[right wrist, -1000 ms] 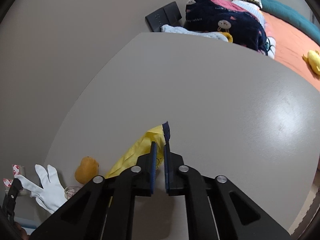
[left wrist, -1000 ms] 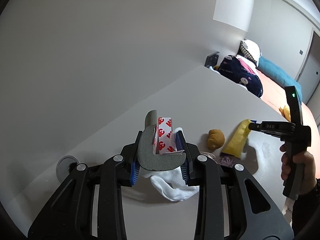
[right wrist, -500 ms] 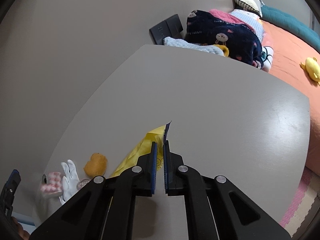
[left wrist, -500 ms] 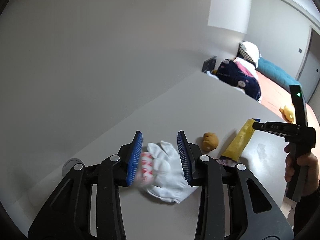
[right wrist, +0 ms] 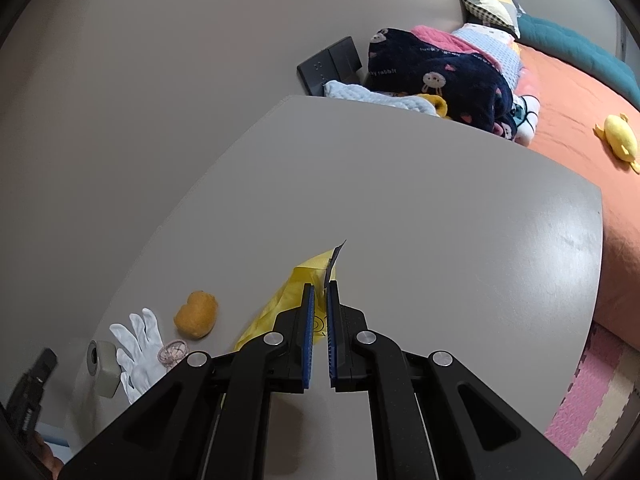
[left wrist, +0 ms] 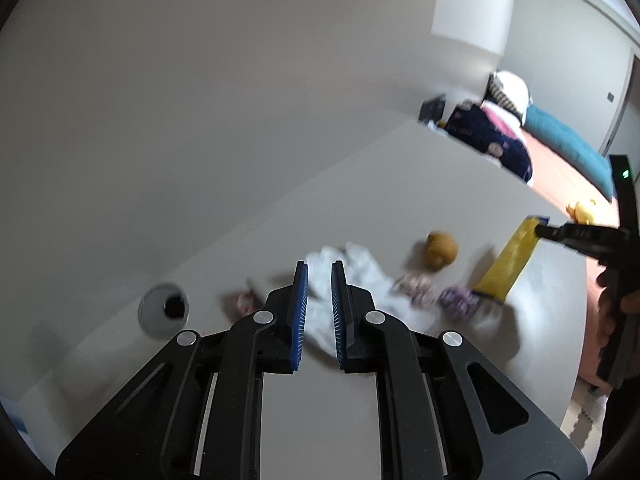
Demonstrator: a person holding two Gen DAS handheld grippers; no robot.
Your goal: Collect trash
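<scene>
My left gripper [left wrist: 320, 268] hovers above a white glove [left wrist: 360, 276] on the grey table [left wrist: 400, 184]; its jaws are closing to a narrow gap with nothing between them. A blurred red-and-white scrap [left wrist: 244, 302] lies on the table just left of it. My right gripper [right wrist: 319, 292] is shut on the top of a yellow bag [right wrist: 288, 300], which hangs tilted over the table [right wrist: 400, 200]; the bag [left wrist: 506, 264] also shows at the right of the left wrist view. An orange lump [right wrist: 197, 314], the glove [right wrist: 138, 344] and a pink round wrapper [right wrist: 173, 353] lie to its left.
A grey roll [right wrist: 104, 364] stands by the table's left edge. Small purple and pink wrappers [left wrist: 460, 300] lie under the bag. Beyond the far edge are a black box [right wrist: 328, 66], a navy blanket [right wrist: 440, 72] and an orange bed [right wrist: 580, 92] with a yellow plush toy [right wrist: 618, 140].
The left gripper opened, let go of the grey-and-red strip, drew back from the glove and closed its jaws empty. The right gripper rose a little with the yellow bag.
</scene>
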